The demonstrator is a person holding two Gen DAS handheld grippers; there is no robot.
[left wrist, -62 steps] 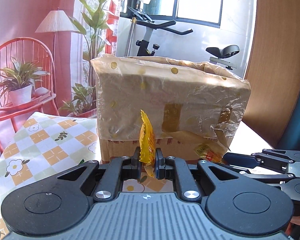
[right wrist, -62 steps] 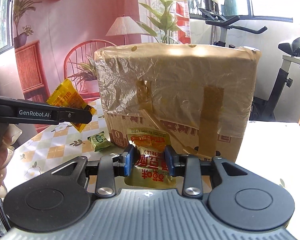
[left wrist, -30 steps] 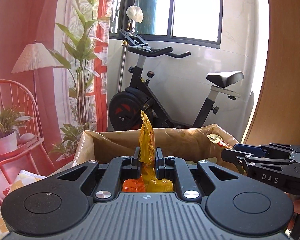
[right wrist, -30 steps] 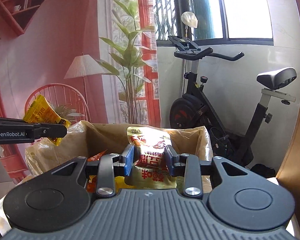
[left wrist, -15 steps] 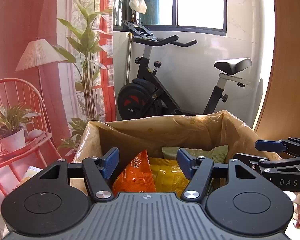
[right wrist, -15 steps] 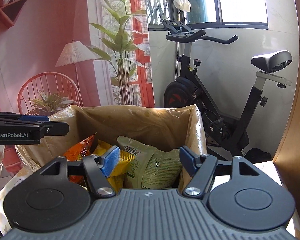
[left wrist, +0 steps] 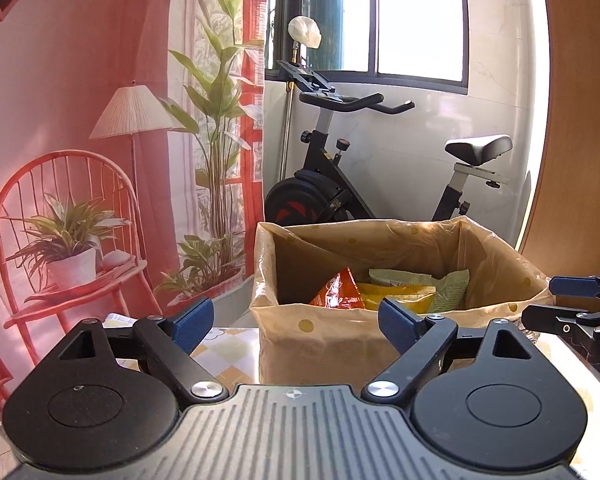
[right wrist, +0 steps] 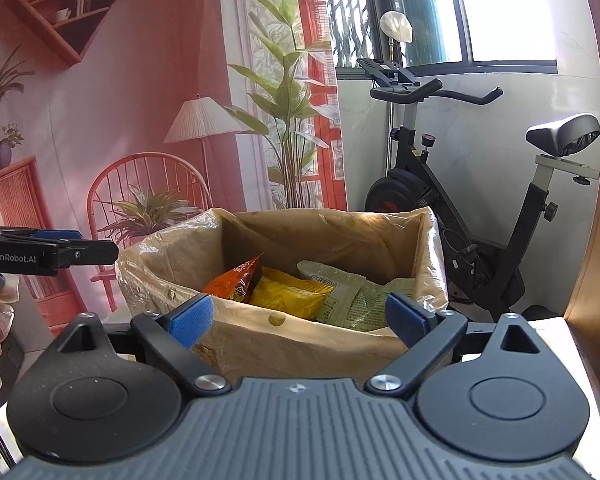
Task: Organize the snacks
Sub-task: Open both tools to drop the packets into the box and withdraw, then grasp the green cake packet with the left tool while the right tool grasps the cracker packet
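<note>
Although the tabletop is mostly hidden behind the gripper bodies, the lined cardboard box stands open at the centre of both views with snacks already lying inside it, so I judge the sorting to be well under way. Its plastic liner folds out over the rim, and the wall facing the cameras hides the box floor. Inside, a pale green packet lies toward the right, a yellow packet sits in the middle touching it, and an orange packet leans tilted against the yellow one on the left. Both tools hover on the near side of the box with nothing in them: the left gripper has its blue pads spread wide, and so does the right gripper. Whether more snacks wait on the chequered tablecloth cannot be told, since only a small patch shows; if any remain, fetching them is what is left.
</note>
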